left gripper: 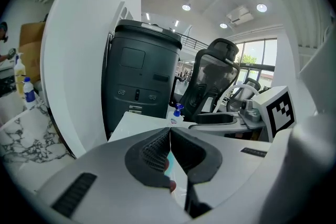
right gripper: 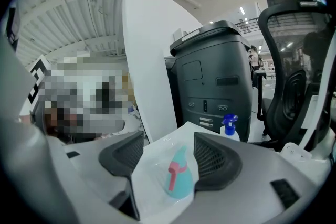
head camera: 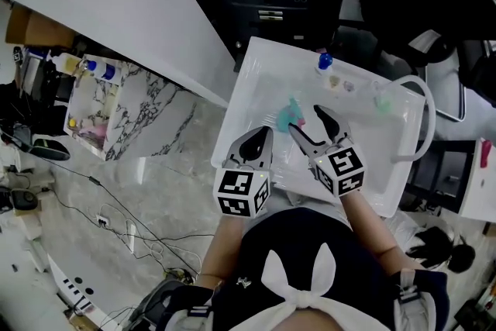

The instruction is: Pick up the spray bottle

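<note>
A teal spray bottle (head camera: 293, 114) with a pink trigger lies on its side on the white table (head camera: 256, 66). My right gripper (head camera: 306, 118) is open just beside and above it. In the right gripper view the teal spray bottle (right gripper: 178, 176) lies between and a little beyond the two spread jaws of the right gripper (right gripper: 168, 143), touching neither. My left gripper (head camera: 262, 137) hovers to the left of the bottle, shut with nothing held. In the left gripper view the left gripper (left gripper: 169, 132) has its pads pressed together. A small bottle with a blue spray cap (head camera: 324, 62) stands at the table's far edge.
A dark cabinet (left gripper: 139, 81) and a black office chair (left gripper: 212, 78) stand beyond the table. Small pale items (head camera: 381, 99) sit at the table's far right. A marble shelf (head camera: 116, 112) with bottles is at the left, with cables (head camera: 116, 217) on the floor.
</note>
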{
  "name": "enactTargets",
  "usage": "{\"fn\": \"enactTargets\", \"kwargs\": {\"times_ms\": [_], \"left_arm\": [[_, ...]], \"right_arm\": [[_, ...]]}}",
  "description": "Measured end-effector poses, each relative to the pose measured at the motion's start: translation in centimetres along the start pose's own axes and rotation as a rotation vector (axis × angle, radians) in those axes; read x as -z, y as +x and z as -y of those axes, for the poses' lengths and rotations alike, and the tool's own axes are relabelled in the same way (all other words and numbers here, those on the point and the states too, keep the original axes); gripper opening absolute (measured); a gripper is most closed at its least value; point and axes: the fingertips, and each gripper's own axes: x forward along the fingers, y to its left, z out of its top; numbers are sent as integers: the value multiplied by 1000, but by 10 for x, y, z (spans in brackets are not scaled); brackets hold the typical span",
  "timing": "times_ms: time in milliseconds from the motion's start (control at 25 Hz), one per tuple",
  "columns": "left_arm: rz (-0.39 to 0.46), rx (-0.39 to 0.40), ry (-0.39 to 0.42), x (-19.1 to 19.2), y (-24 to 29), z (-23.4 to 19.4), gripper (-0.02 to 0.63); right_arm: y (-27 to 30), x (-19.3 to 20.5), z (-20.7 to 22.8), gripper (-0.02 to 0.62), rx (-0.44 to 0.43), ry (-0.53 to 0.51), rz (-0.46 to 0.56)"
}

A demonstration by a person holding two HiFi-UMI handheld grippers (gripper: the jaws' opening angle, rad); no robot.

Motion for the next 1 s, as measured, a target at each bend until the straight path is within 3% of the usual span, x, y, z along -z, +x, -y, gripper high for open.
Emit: {"fn": "enactTargets", "kwargs": {"times_ms": [1000], "left_arm": [[-92,115,97,-5,27,-36,28]], "right_arm": [[49,54,22,281,108,134,-102]]}}
